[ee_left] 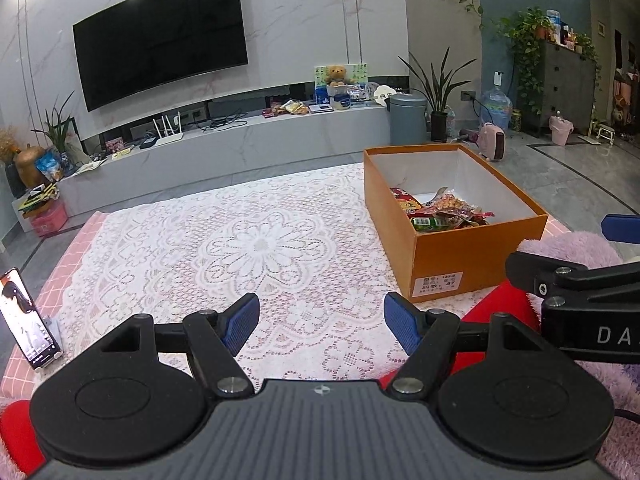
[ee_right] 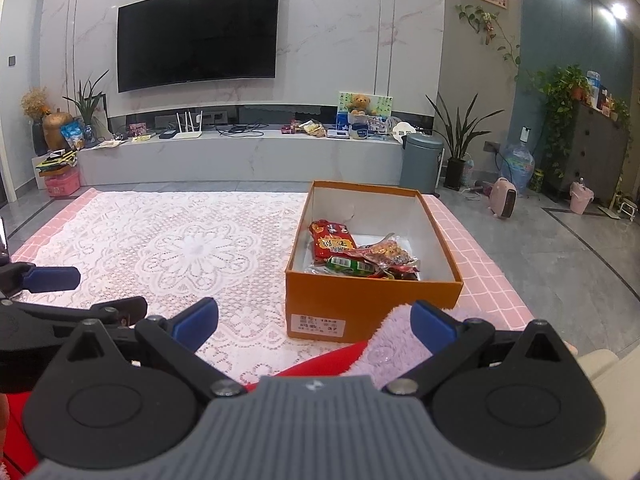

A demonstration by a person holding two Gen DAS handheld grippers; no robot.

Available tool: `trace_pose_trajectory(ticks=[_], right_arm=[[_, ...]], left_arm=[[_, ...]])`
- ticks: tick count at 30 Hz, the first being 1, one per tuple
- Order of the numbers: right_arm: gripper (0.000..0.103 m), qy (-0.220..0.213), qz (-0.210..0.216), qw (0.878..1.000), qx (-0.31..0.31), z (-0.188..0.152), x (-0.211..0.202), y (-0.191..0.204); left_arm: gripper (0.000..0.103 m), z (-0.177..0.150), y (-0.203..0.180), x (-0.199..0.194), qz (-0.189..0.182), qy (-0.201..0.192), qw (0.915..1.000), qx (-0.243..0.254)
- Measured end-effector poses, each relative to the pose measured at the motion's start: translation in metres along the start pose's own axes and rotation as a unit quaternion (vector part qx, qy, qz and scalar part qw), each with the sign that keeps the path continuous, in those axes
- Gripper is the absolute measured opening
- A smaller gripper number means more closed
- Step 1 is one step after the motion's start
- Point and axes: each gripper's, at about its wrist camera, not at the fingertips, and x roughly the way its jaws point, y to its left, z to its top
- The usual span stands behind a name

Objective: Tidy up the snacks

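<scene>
An orange cardboard box [ee_left: 440,264] [ee_right: 360,304] stands on the right part of the lace-covered table [ee_left: 260,248] [ee_right: 180,248]. Several snack packets [ee_left: 440,212] [ee_right: 360,256] lie in its near end, among them a red bag and a green one. My left gripper [ee_left: 320,322] is open over the lace, left of the box, with nothing between its blue pads. My right gripper [ee_right: 316,326] is open too, just in front of the box's near wall, and holds nothing. The right gripper's body [ee_left: 580,292] shows at the right edge of the left wrist view.
A phone on a stand [ee_left: 28,320] sits at the table's left edge. A fluffy purple sleeve [ee_right: 392,344] and red cloth [ee_right: 312,364] lie near the box's front. Behind the table are a TV bench [ee_right: 240,152], a grey bin [ee_right: 422,162] and potted plants.
</scene>
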Motion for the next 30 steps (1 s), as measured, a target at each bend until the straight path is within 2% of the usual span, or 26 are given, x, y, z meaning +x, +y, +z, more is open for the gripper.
trace_pose_trajectory(ticks=[30], right_arm=[[0.100, -0.008, 0.001, 1.000, -0.009, -0.0022, -0.0056, 0.0005]], left_arm=[[0.083, 0.0028, -0.0007, -0.0033, -0.001, -0.003, 1.0000, -0.003]])
